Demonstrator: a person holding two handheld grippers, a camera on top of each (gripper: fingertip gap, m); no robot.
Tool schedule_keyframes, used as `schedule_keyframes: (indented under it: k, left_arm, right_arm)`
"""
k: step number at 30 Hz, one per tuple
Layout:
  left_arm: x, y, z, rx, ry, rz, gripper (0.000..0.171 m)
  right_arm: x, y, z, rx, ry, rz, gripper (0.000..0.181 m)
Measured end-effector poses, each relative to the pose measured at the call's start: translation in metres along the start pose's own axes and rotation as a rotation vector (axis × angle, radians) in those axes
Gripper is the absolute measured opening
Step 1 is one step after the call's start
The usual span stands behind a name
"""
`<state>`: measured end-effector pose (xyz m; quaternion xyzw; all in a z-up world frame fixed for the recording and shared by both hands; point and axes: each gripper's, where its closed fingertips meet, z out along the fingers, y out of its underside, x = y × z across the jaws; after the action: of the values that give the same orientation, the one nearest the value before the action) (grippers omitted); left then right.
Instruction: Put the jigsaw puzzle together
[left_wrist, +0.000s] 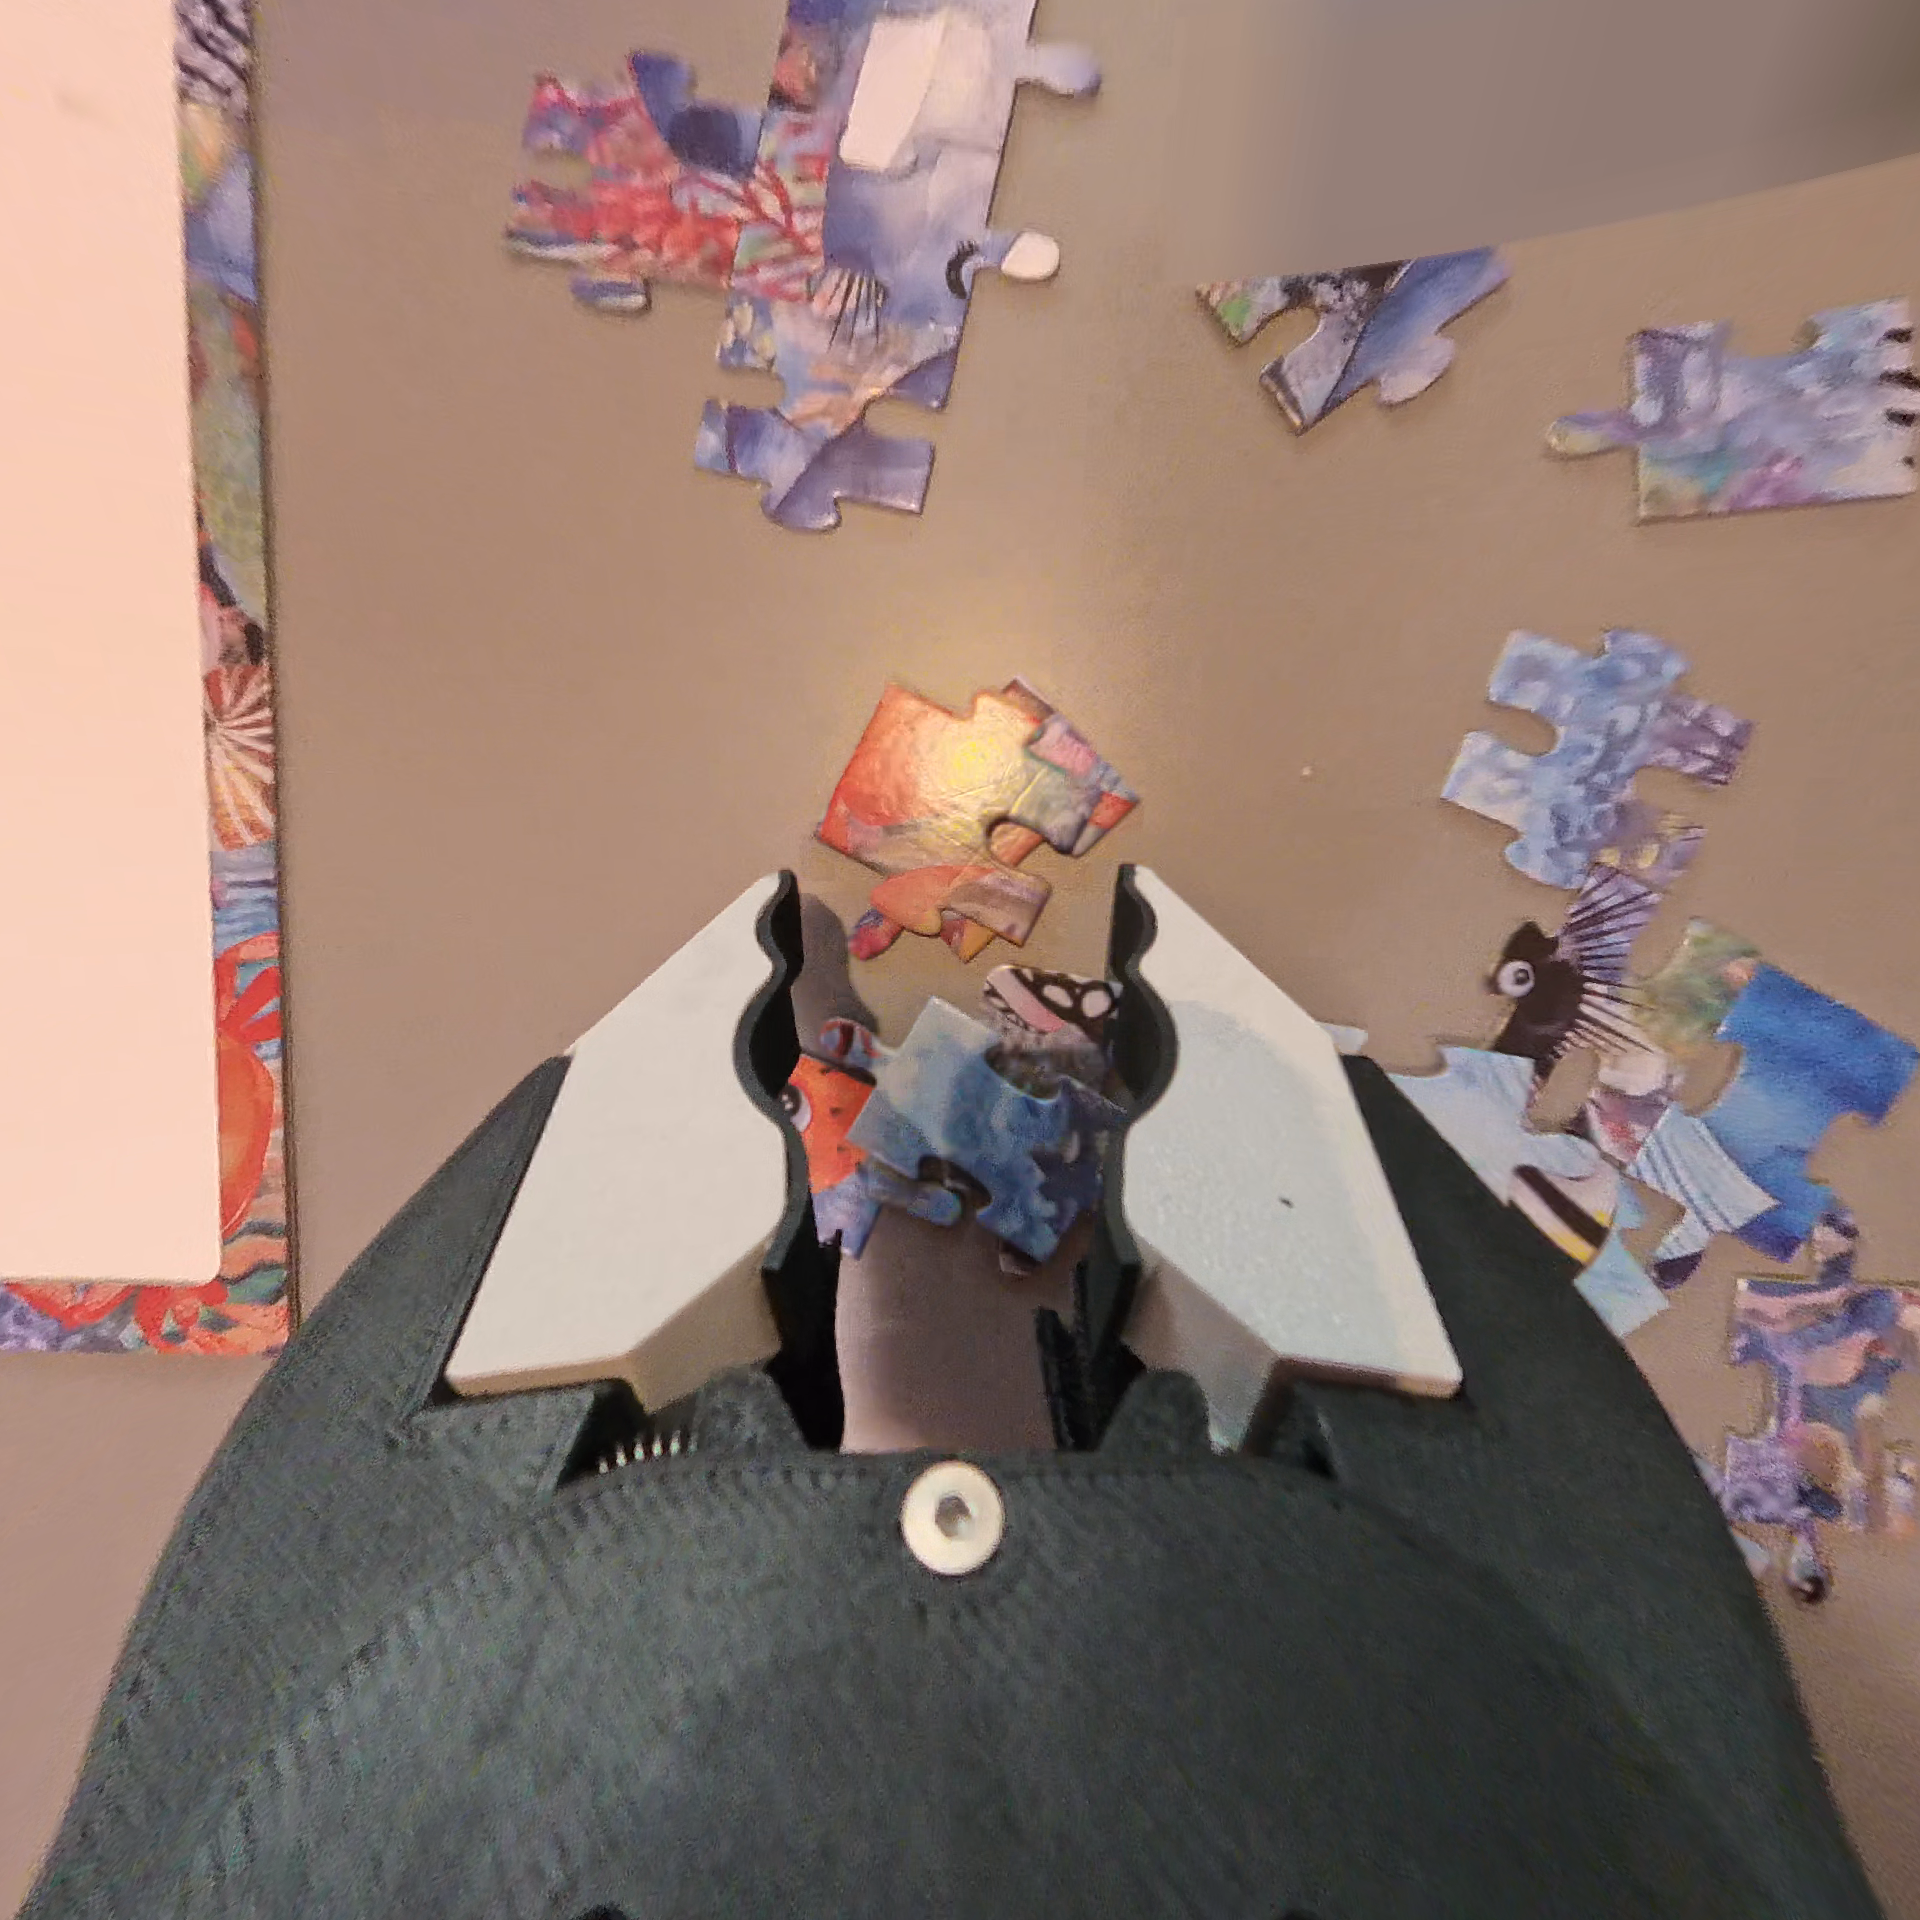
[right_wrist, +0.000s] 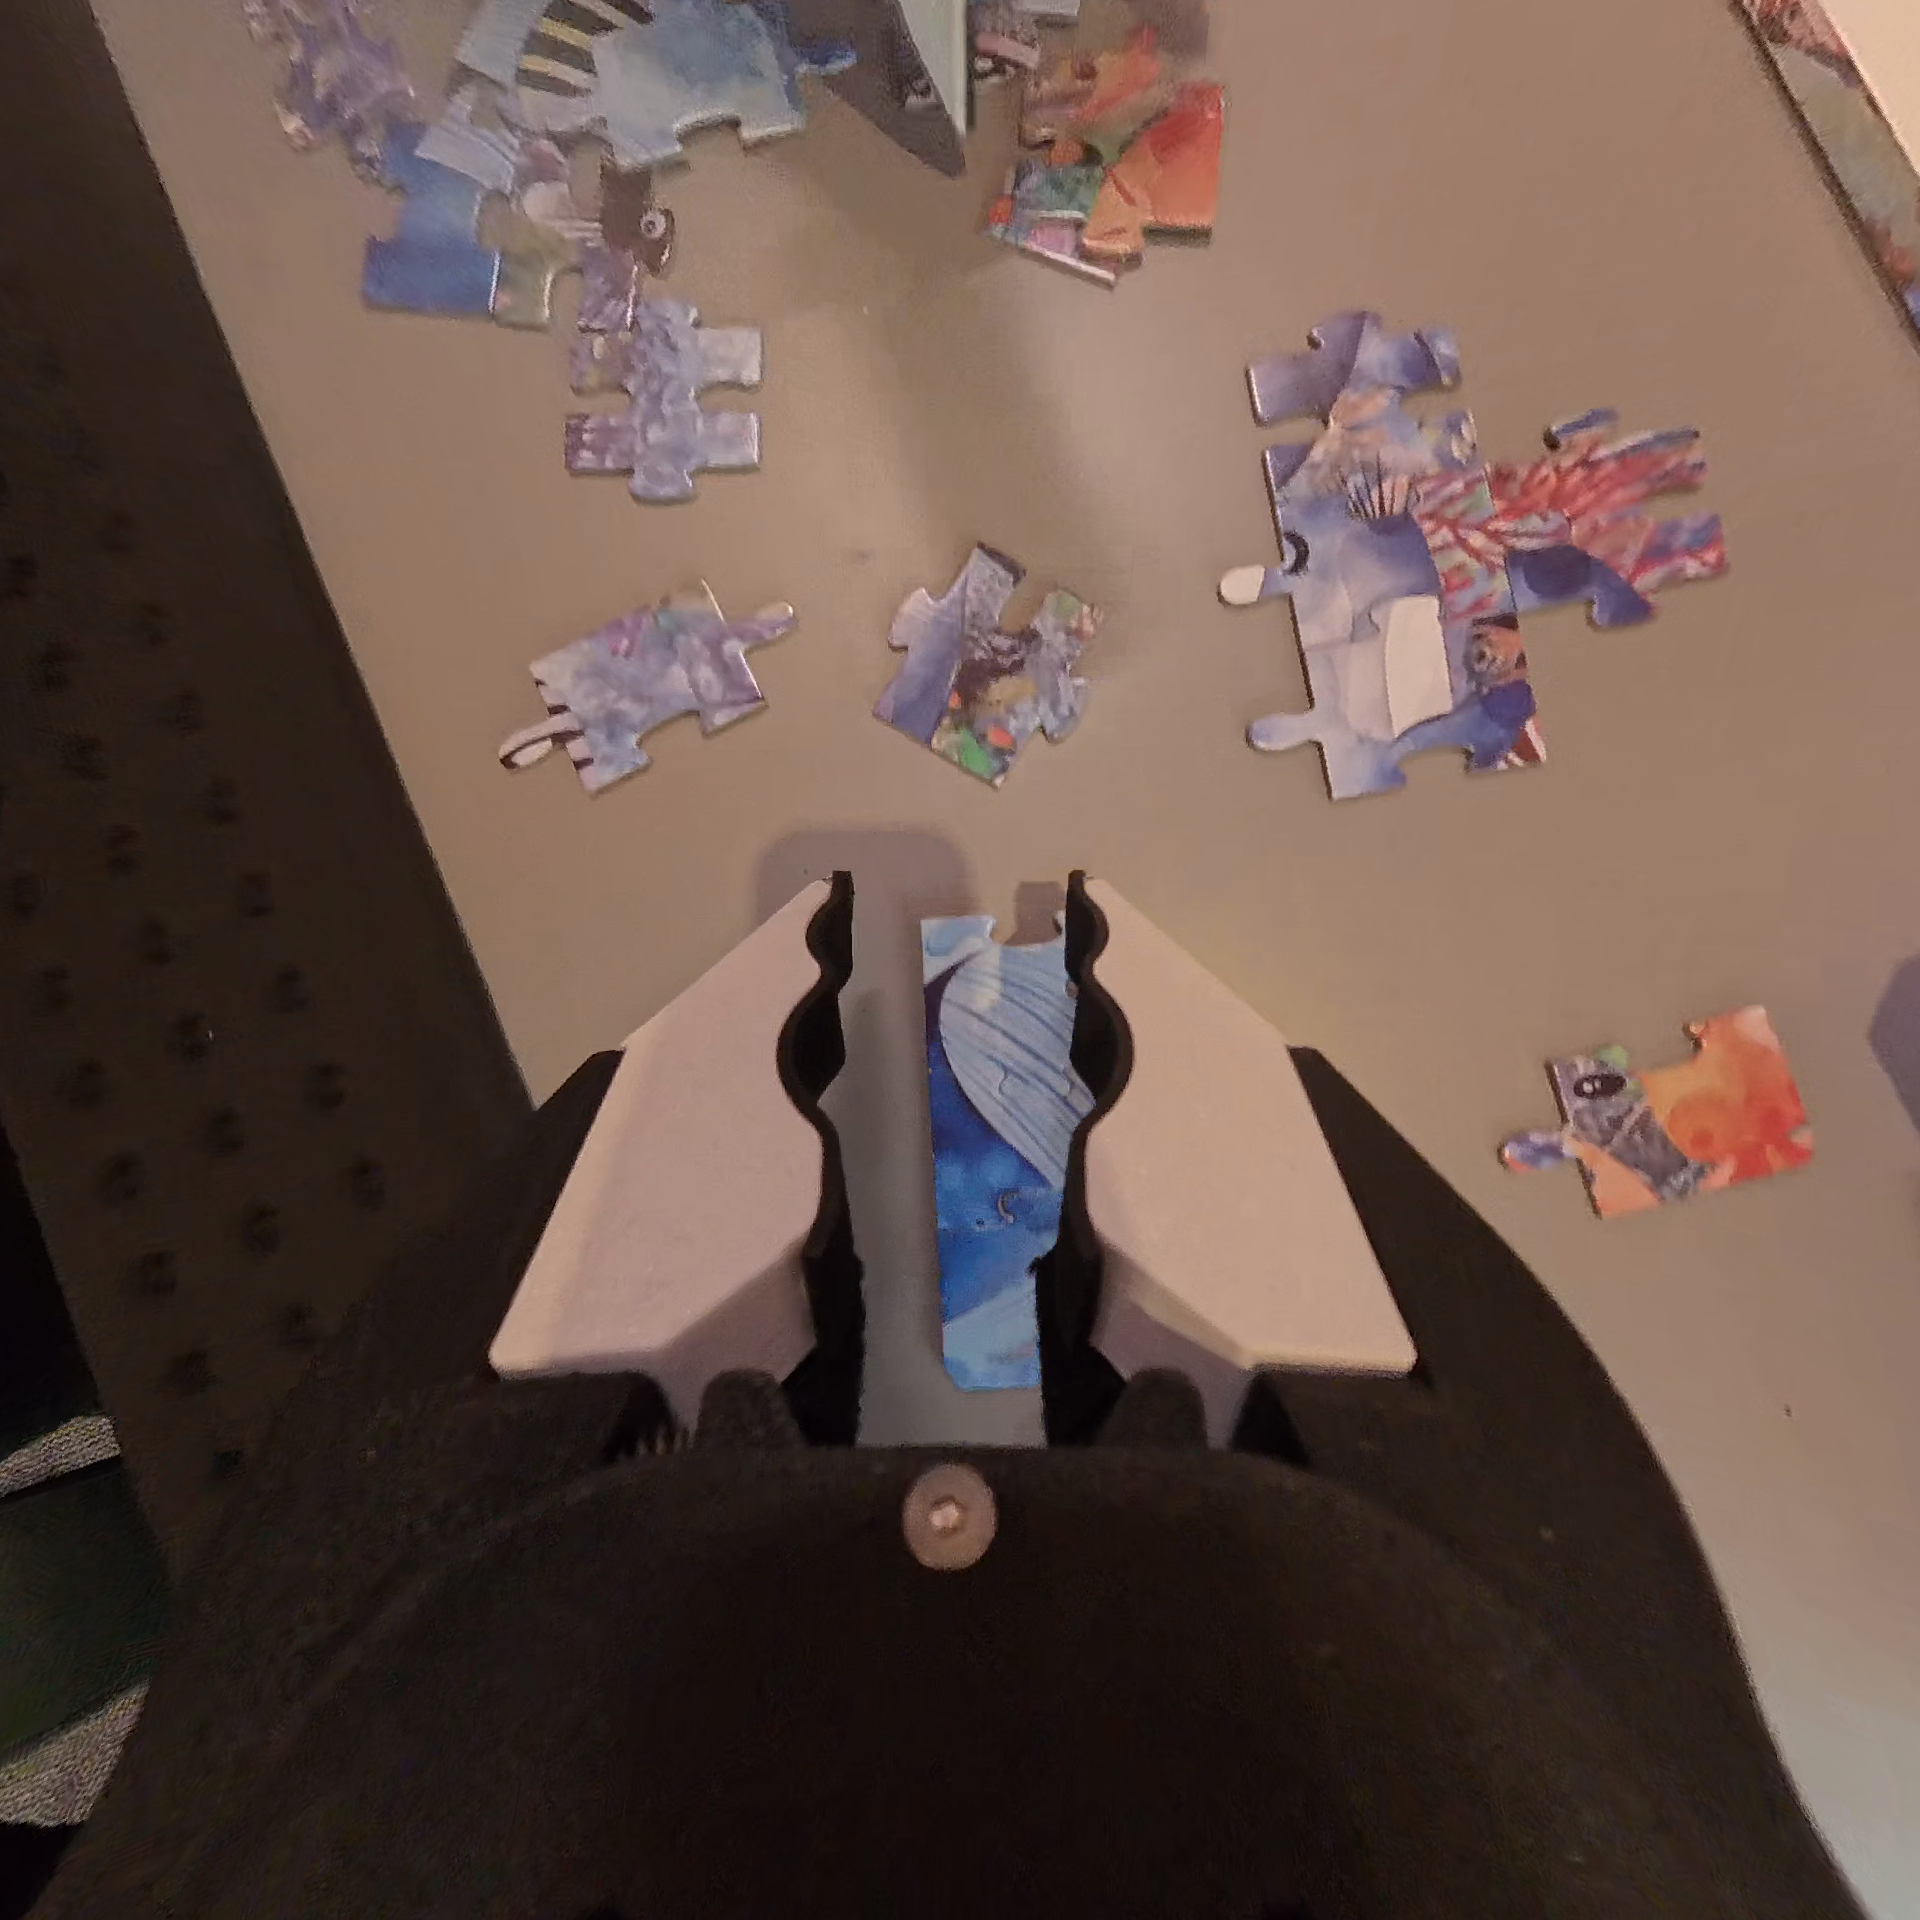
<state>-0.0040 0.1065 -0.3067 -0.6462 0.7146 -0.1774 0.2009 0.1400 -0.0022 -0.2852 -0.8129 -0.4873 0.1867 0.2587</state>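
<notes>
Puzzle frame (left_wrist: 234, 727) lay at my table's (left_wrist: 582, 644) left edge, loose pieces scattered. My left gripper (left_wrist: 956, 904) hung spread over a blue piece (left_wrist: 987, 1132); my right gripper (right_wrist: 961, 904), fingers parted, straddled another (right_wrist: 992, 1143). I judged picking next: close squarely.

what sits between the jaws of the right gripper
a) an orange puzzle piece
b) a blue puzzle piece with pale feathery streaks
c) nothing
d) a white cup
b: the right wrist view shows a blue cardboard puzzle piece with pale feathery streaks between the right gripper jaws, lying against the right-hand one.
</notes>
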Motion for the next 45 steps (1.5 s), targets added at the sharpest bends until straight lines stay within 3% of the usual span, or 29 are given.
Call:
schedule_keyframes:
  k: [9, 16, 20, 23, 28, 31, 32, 35, 39, 45]
  left_arm:
    - [0.002, -0.006, 0.009, 0.088, 0.041, -0.026, 0.035]
    - [0.009, -0.013, 0.003, 0.173, -0.013, -0.001, 0.034]
    - [0.011, -0.029, -0.017, 0.249, -0.168, 0.098, 0.034]
    - [0.021, -0.044, -0.036, 0.296, -0.289, 0.200, 0.034]
    - [0.040, -0.059, -0.056, 0.301, -0.479, 0.386, 0.034]
    - [0.054, -0.063, -0.060, 0.306, -0.501, 0.432, 0.034]
    - [0.056, -0.062, -0.061, 0.303, -0.503, 0.444, 0.034]
    - [0.055, -0.050, -0.073, 0.289, -0.461, 0.415, 0.040]
    - [0.030, -0.008, -0.092, 0.184, -0.392, 0.266, 0.041]
    - [0.015, 0.050, -0.079, 0.077, -0.207, 0.066, 0.045]
  right_arm:
    - [-0.001, -0.017, 0.011, 0.048, -0.051, 0.011, 0.037]
    - [0.001, -0.058, 0.015, 0.101, -0.055, -0.012, 0.038]
    - [0.005, -0.090, 0.024, 0.167, -0.072, 0.021, 0.046]
    - [0.014, -0.110, 0.030, 0.253, -0.111, 0.142, 0.049]
    - [-0.001, -0.134, 0.034, 0.360, -0.342, 0.270, 0.036]
    - [-0.017, -0.146, 0.029, 0.415, -0.444, 0.260, 0.005]
    - [-0.020, -0.147, 0.029, 0.415, -0.453, 0.254, 0.003]
    - [-0.021, -0.141, 0.025, 0.373, -0.424, 0.227, 0.000]
    - [-0.033, -0.124, 0.025, 0.271, -0.465, 0.212, 0.000]
    - [-0.067, -0.092, 0.051, 0.075, -0.573, 0.179, 0.000]
